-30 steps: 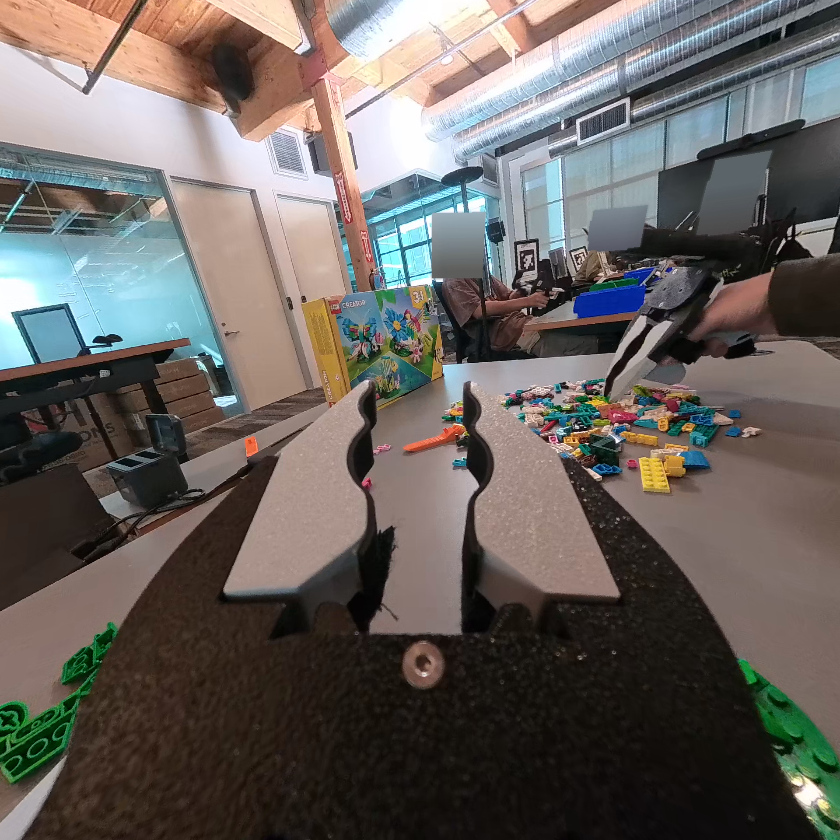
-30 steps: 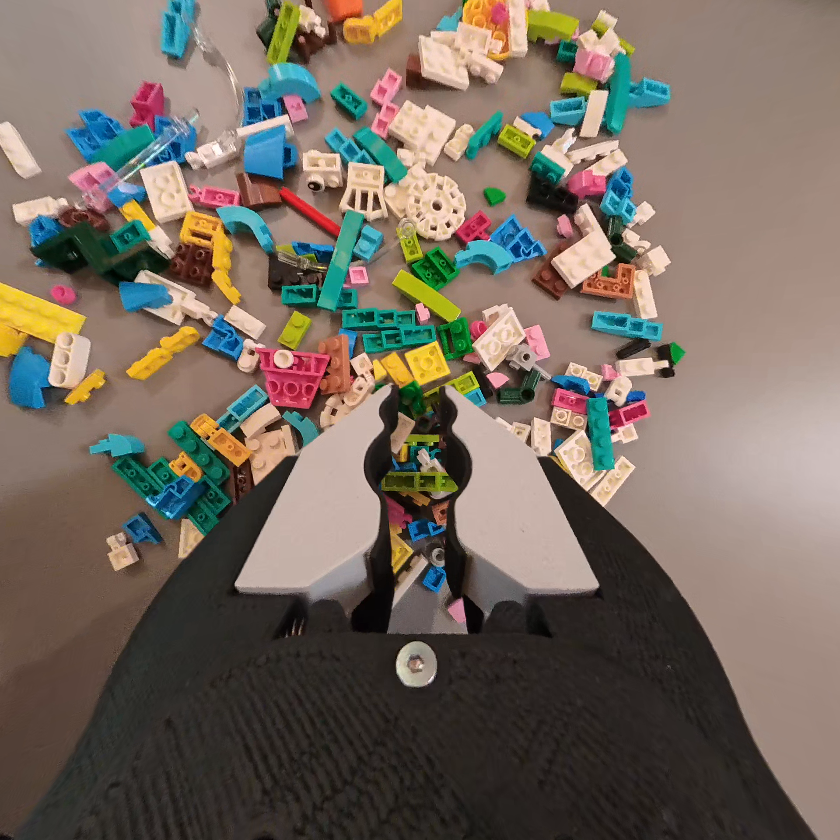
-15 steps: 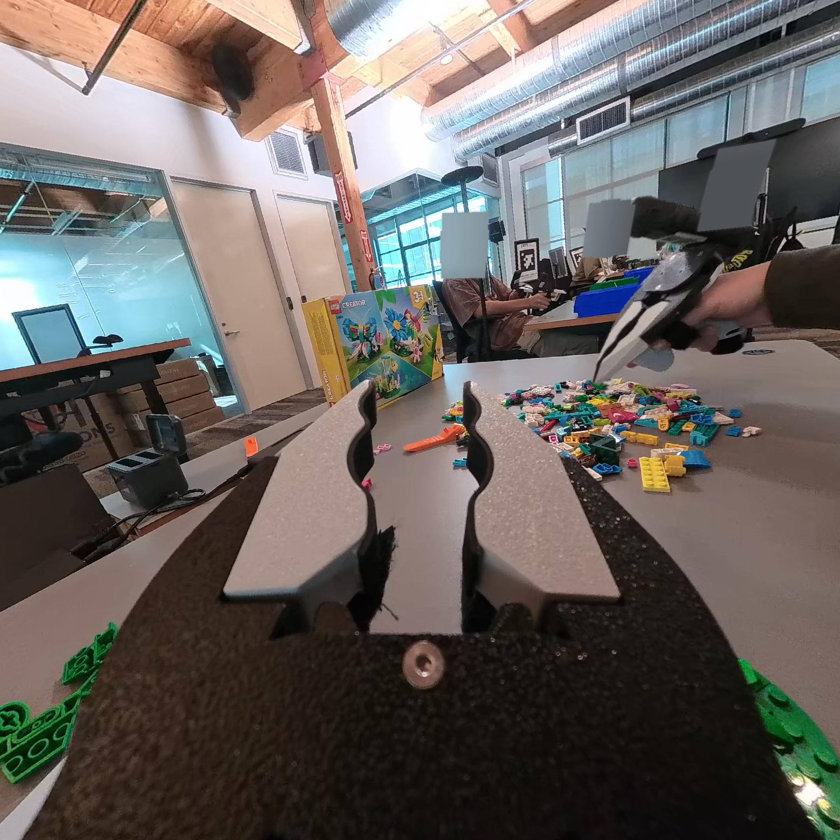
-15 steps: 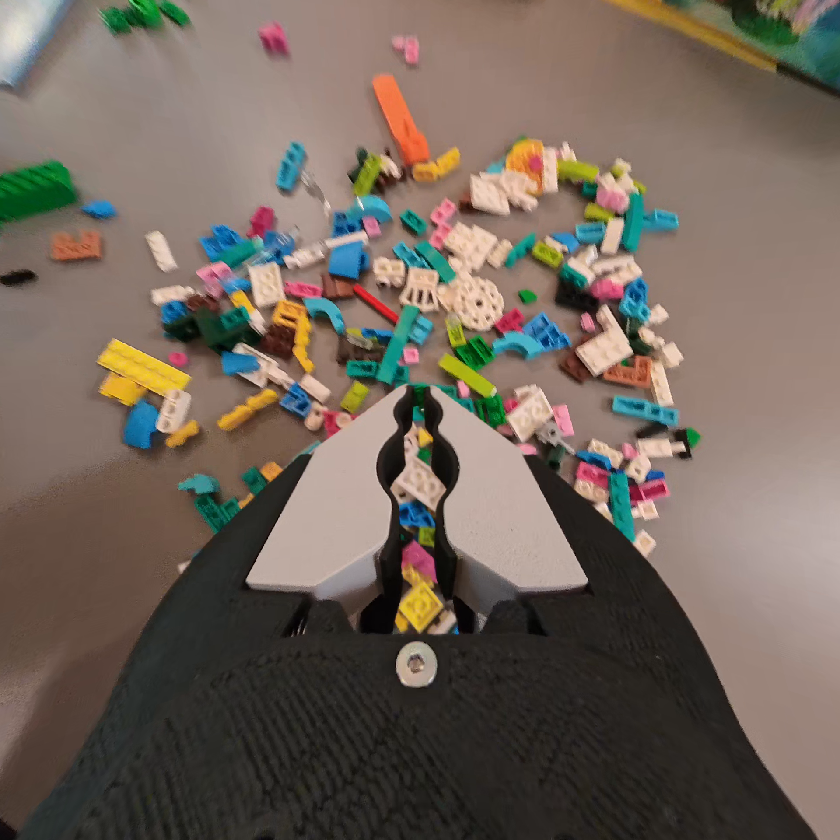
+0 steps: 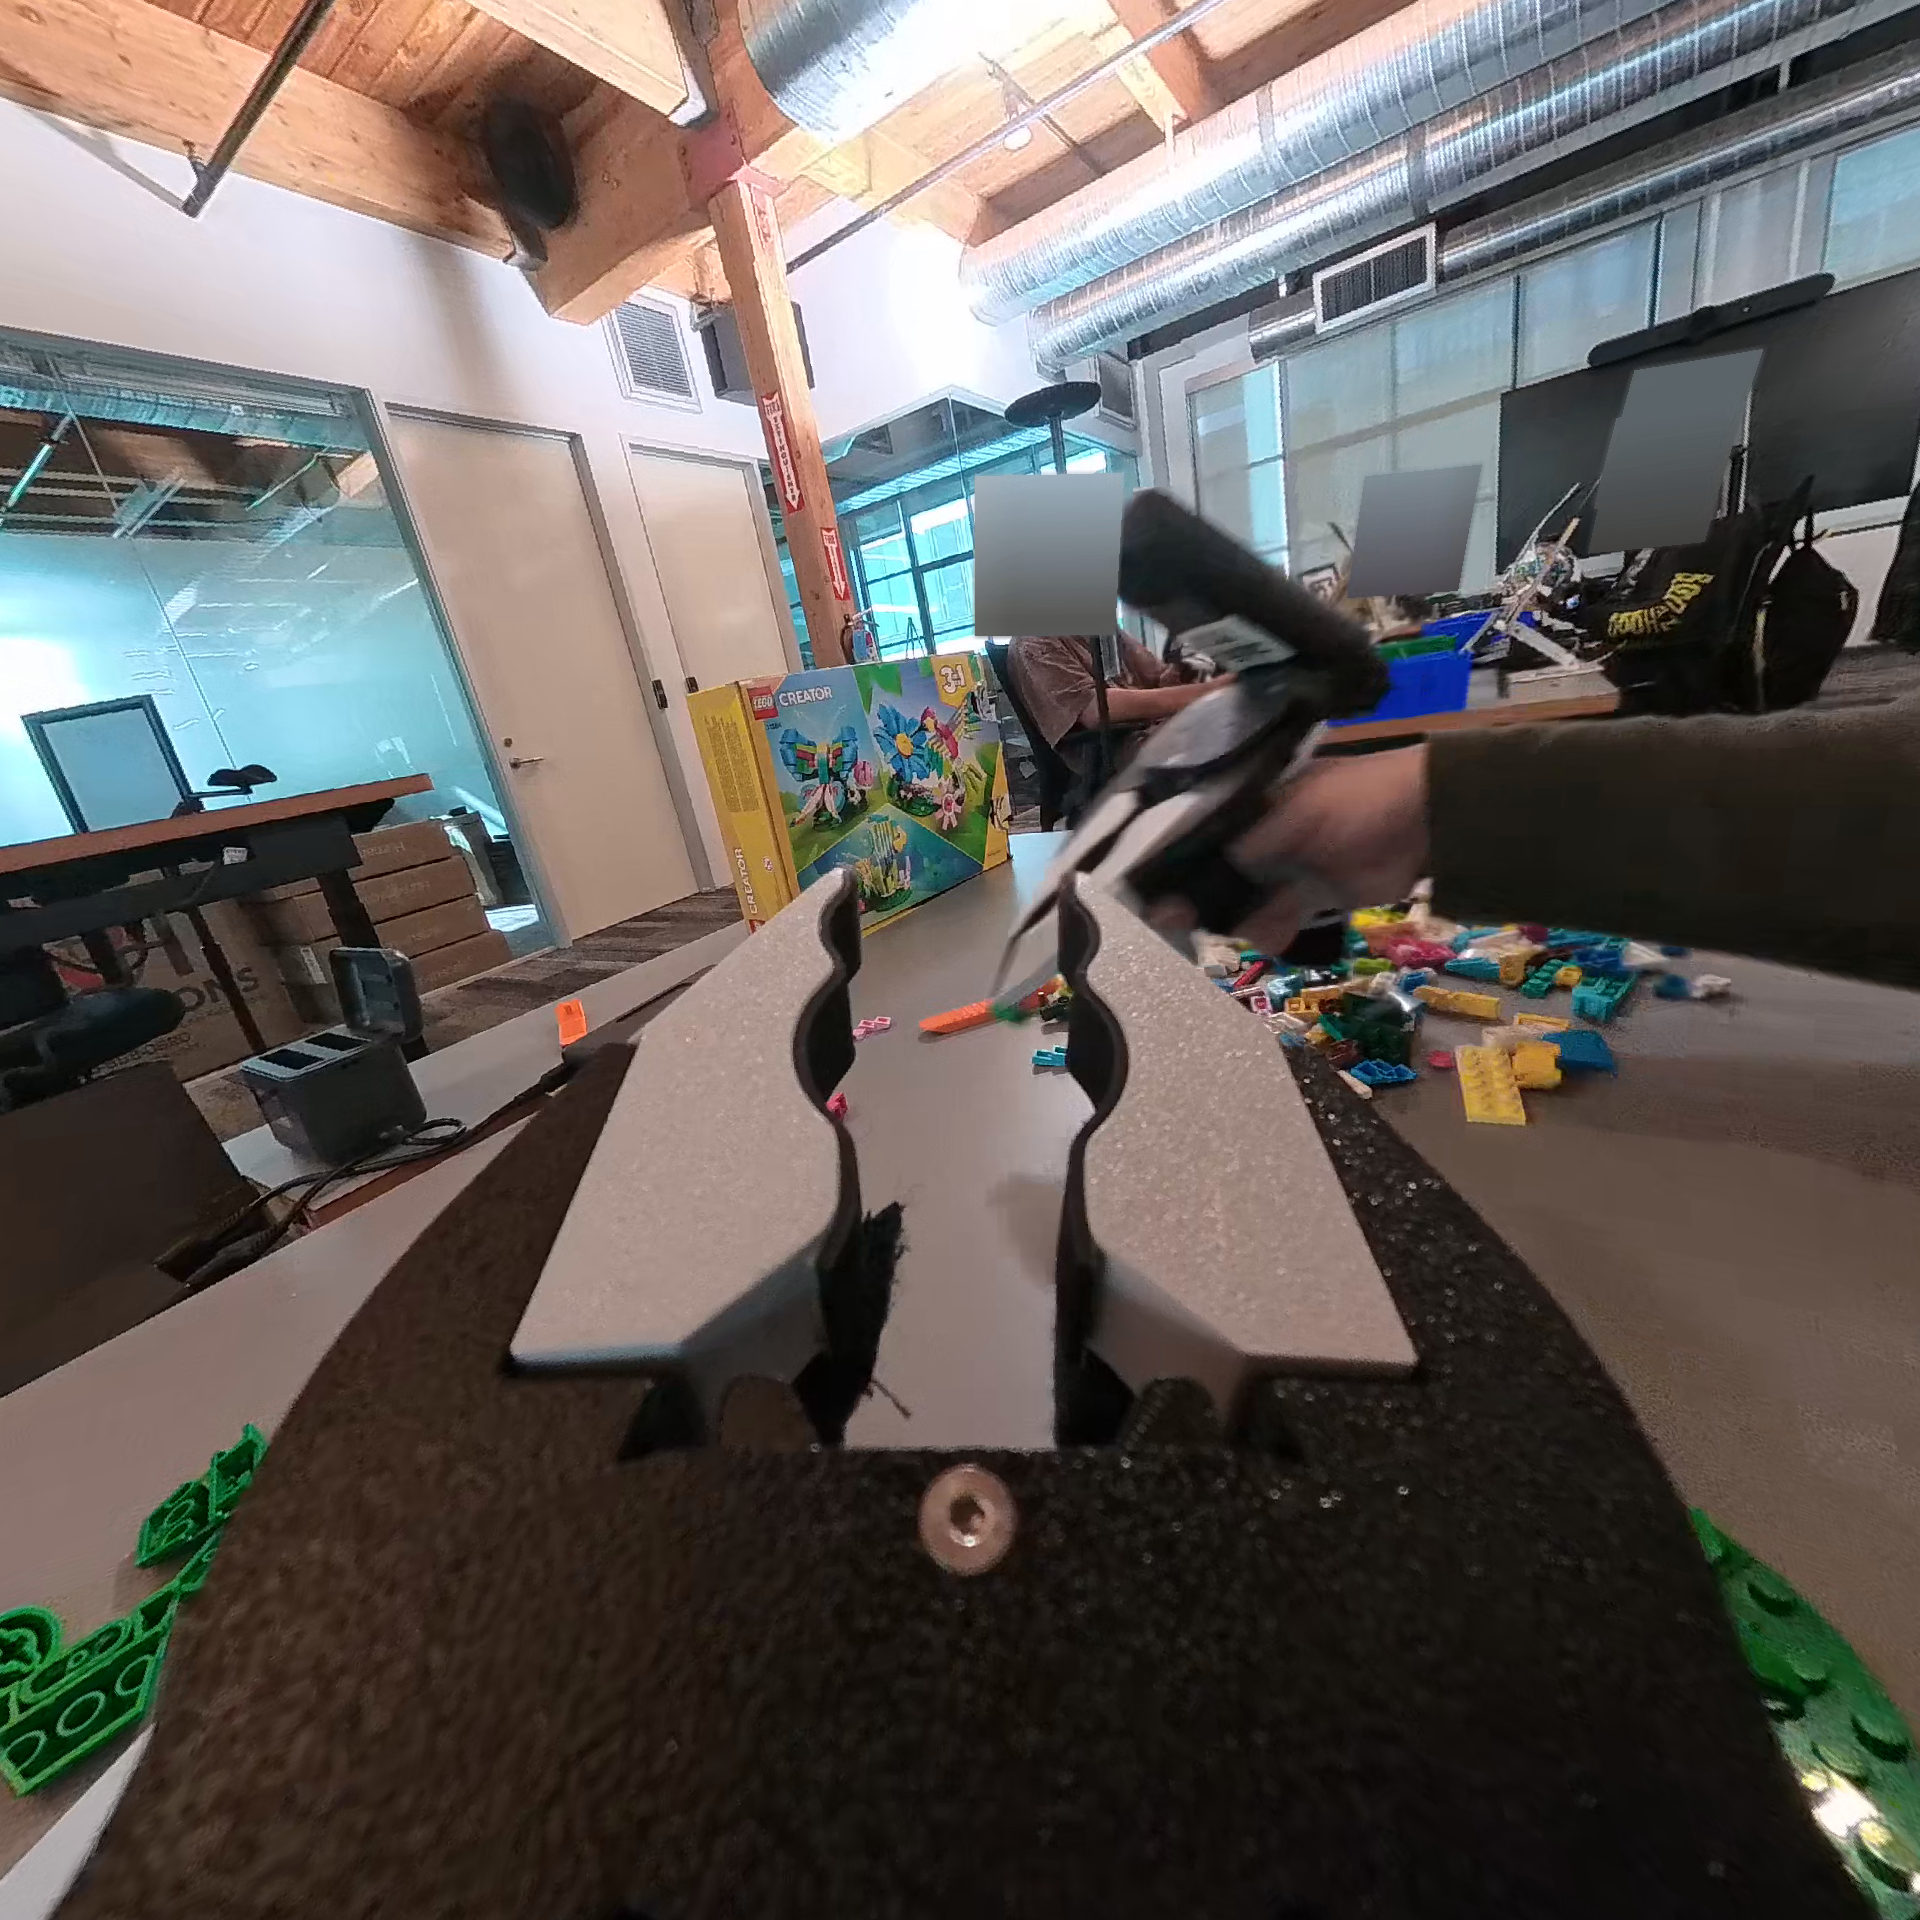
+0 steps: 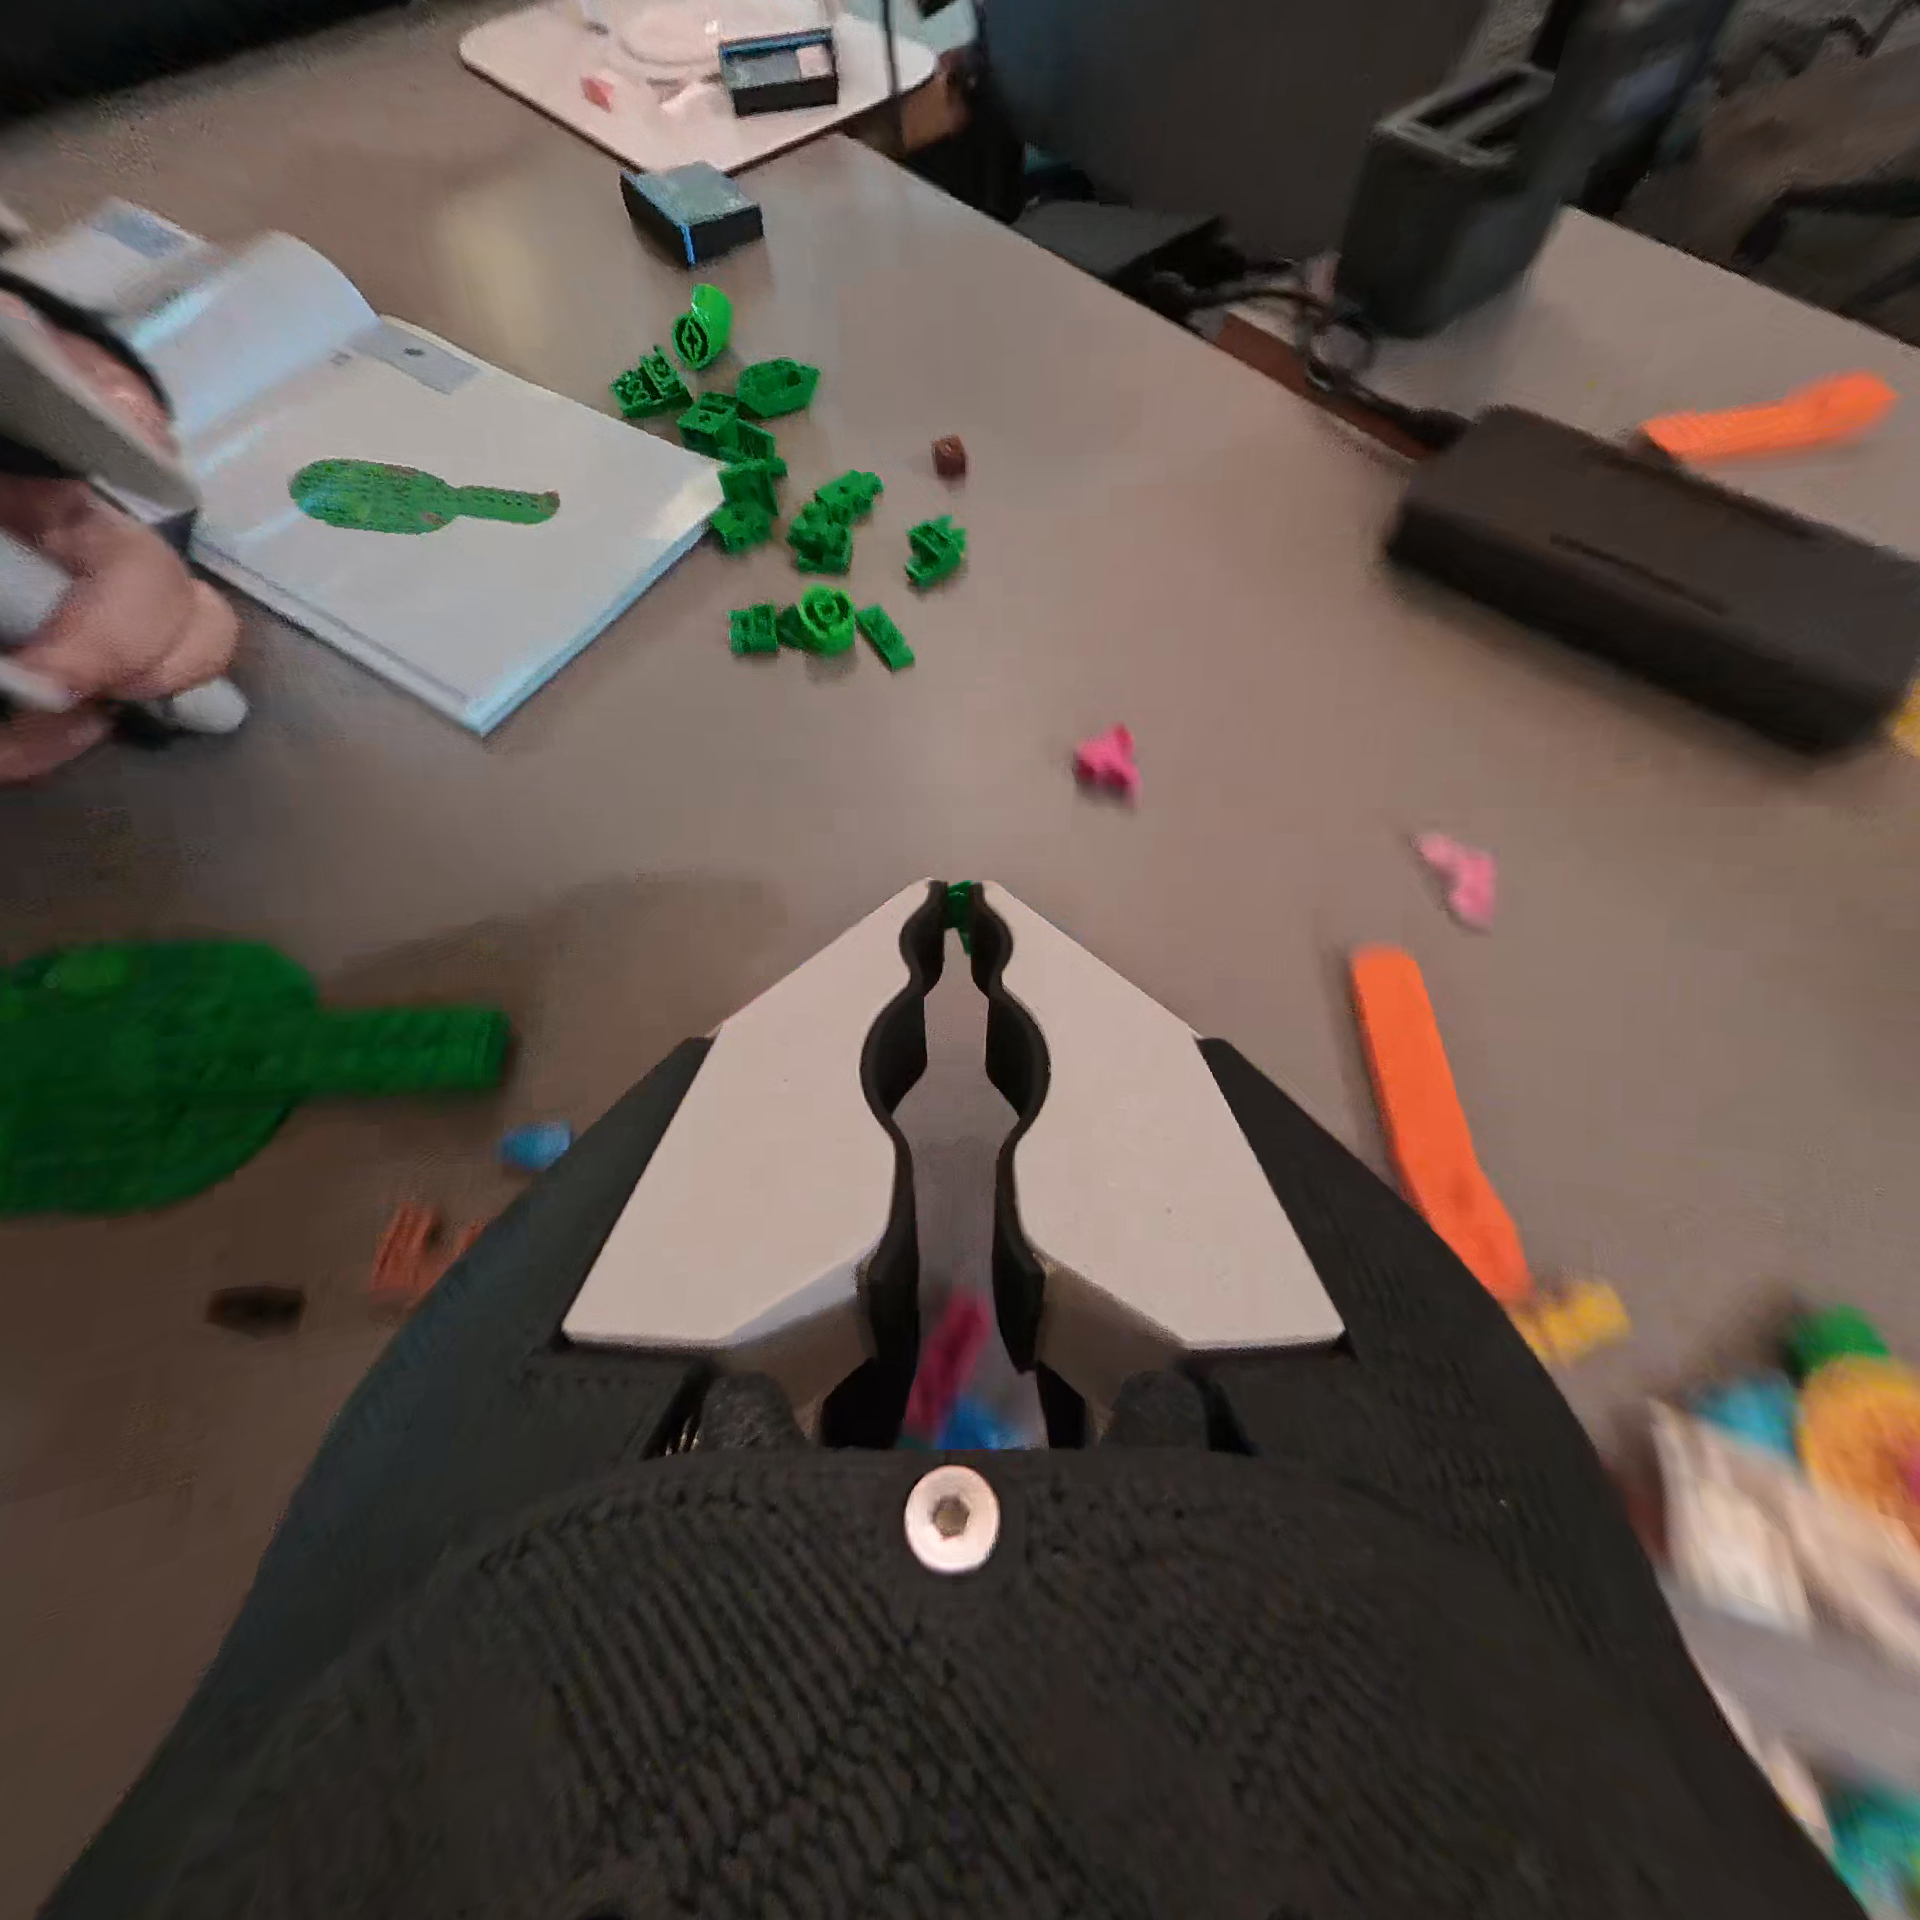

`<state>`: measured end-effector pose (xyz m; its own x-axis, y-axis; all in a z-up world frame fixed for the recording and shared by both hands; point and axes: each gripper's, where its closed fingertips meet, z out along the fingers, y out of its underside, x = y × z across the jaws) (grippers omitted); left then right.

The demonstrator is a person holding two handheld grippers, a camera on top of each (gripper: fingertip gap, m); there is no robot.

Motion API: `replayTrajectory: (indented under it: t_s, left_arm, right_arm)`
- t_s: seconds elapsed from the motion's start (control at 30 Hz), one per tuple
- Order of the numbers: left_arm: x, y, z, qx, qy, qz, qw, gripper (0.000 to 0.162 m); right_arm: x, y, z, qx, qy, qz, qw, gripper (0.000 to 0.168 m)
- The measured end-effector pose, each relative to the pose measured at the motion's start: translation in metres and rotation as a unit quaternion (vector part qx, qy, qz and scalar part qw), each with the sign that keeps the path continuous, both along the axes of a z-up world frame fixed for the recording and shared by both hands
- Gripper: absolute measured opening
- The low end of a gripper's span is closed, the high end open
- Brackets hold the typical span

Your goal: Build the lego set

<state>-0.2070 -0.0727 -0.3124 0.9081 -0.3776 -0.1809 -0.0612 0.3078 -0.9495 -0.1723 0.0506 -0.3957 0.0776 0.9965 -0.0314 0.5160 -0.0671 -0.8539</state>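
Note:
My right gripper (image 6: pixel 956 896) is shut on a small green brick (image 6: pixel 958 914) pinched at its fingertips, held above the grey table; it also shows in the left wrist view (image 5: pixel 1013 977), blurred, with a hand behind it. My left gripper (image 5: pixel 961 899) is open and empty, low over the table. A green leaf-shaped build (image 6: pixel 156 1060) lies at the left, and shows at the right edge of the left wrist view (image 5: pixel 1808 1683). Several loose green pieces (image 6: pixel 790 499) lie beside an open instruction booklet (image 6: pixel 416 520). The pile of mixed bricks (image 5: pixel 1455 997) is at the right.
An orange brick separator (image 6: pixel 1434 1122) lies right of my right gripper, and loose pink pieces (image 6: pixel 1110 750) lie ahead. A black box (image 6: pixel 1652 592) sits far right. The set's box (image 5: pixel 862 779) stands at the table's far edge. Green pieces (image 5: pixel 73 1683) lie lower left. One gripper's finger ends stand about 15 cm off the other's. To the orange brick separator (image 6: pixel 1434 1122): right tips about 11 cm, left tips about 25 cm.
My right gripper has lifted off the brick pile with the small green brick and swung left, toward the green pieces and booklet. My left gripper has stayed still and open.

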Motion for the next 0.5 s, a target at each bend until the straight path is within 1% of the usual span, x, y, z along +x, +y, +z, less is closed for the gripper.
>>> replayTrajectory:
  t_s: [0.1,0.17,0.23,0.37,0.43,0.5]
  left_arm:
    - [0.001,0.0,0.0,0.0,0.001,-0.002,1.0,0.035]
    - [0.0,0.0,0.0,0.0,0.0,-0.003,1.0,0.035]
    - [0.001,0.0,0.0,0.0,0.0,-0.003,1.0,0.035]
    - [0.002,0.0,0.0,0.0,0.003,-0.003,1.0,0.035]
    - [0.002,0.0,0.0,0.0,0.003,-0.004,1.0,0.035]
    - [0.002,0.0,0.0,0.0,0.003,-0.004,1.0,0.035]
  right_arm:
    - [-0.061,-0.01,-0.008,0.013,-0.023,0.023,0.999,0.002]
    - [-0.086,-0.007,-0.017,0.024,-0.052,0.023,0.998,0.002]
    - [-0.098,-0.003,-0.026,0.029,-0.084,0.024,0.996,0.002]
    - [-0.106,-0.001,-0.034,0.008,-0.104,0.014,0.994,0.006]
    - [-0.108,-0.003,-0.031,-0.005,-0.087,0.011,0.996,0.007]
    - [-0.109,-0.003,-0.022,-0.012,-0.052,0.003,0.999,0.008]
